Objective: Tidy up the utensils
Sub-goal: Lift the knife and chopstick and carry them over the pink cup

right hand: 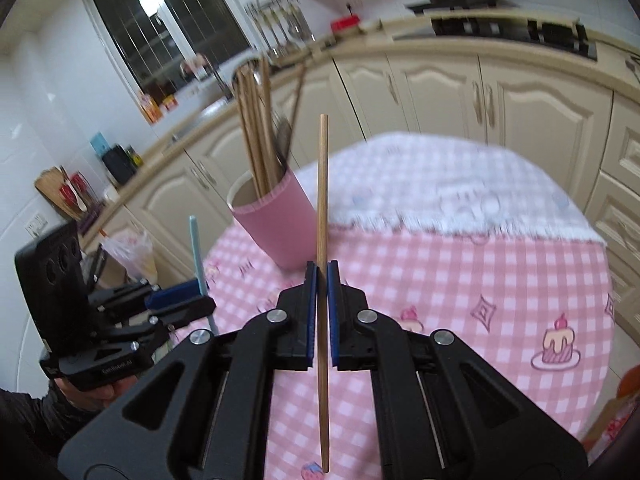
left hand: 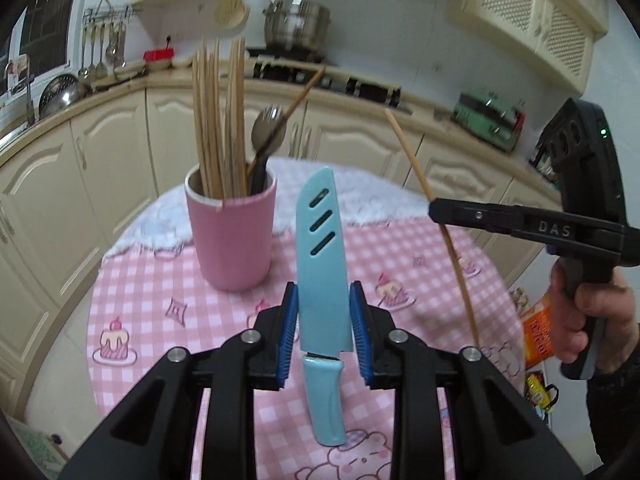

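Note:
My left gripper (left hand: 323,304) is shut on a light blue knife in its sheath (left hand: 322,248), held upright above the table, handle hanging down. Beyond it stands a pink cup (left hand: 232,236) holding several wooden chopsticks (left hand: 218,120) and a dark spoon (left hand: 268,128). My right gripper (right hand: 321,276) is shut on a single wooden chopstick (right hand: 322,184), which stands upright between the pads. In the left wrist view that right gripper (left hand: 434,210) comes in from the right with the chopstick (left hand: 452,240). The pink cup (right hand: 276,224) is just left of the held chopstick; the left gripper (right hand: 182,300) with the knife (right hand: 197,248) shows lower left.
A round table with a pink checked cloth (left hand: 168,292) and a white fluffy cover (right hand: 440,184) at its far side. Cream kitchen cabinets (left hand: 100,168) curve around behind. A steel pot (left hand: 296,20) on the stove, hanging ladles (left hand: 100,48), orange packets (left hand: 538,336) at the right.

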Motion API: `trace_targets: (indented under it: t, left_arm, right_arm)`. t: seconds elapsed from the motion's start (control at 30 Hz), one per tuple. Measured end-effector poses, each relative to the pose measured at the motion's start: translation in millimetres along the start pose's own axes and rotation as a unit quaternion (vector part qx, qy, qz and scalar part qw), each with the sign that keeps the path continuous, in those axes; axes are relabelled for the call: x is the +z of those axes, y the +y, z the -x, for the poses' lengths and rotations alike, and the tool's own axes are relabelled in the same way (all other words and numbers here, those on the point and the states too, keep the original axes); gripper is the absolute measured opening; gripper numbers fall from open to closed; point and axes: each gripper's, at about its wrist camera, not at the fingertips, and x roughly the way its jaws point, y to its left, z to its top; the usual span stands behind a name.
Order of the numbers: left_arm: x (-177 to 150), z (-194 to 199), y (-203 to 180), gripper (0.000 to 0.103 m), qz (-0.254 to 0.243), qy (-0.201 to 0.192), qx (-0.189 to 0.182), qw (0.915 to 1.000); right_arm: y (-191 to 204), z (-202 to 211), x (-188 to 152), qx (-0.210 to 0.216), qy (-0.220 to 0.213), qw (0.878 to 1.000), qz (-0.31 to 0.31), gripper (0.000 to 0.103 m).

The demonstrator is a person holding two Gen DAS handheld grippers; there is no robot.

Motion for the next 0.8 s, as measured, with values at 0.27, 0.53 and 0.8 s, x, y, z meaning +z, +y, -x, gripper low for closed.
trace_targets:
  t: [0.27,0.53,0.8]
  left_arm:
    - [24,26,3,0.025,-0.003,-0.058,-0.005,0.9983]
    - [74,65,19,0.025,0.002,-0.134,0.005,0.9909]
    - [128,70,37,0.025,0.005,-0.184,0.018,0.9828]
  right_arm:
    - [19,8,24,0.012,-0.073,0.997,0.015,0.005]
    - [53,2,68,0.032,-0.138,0.989,0.036,0.006]
    - [74,-22,114,0.049,-0.179,0.982,0.042,0.006]
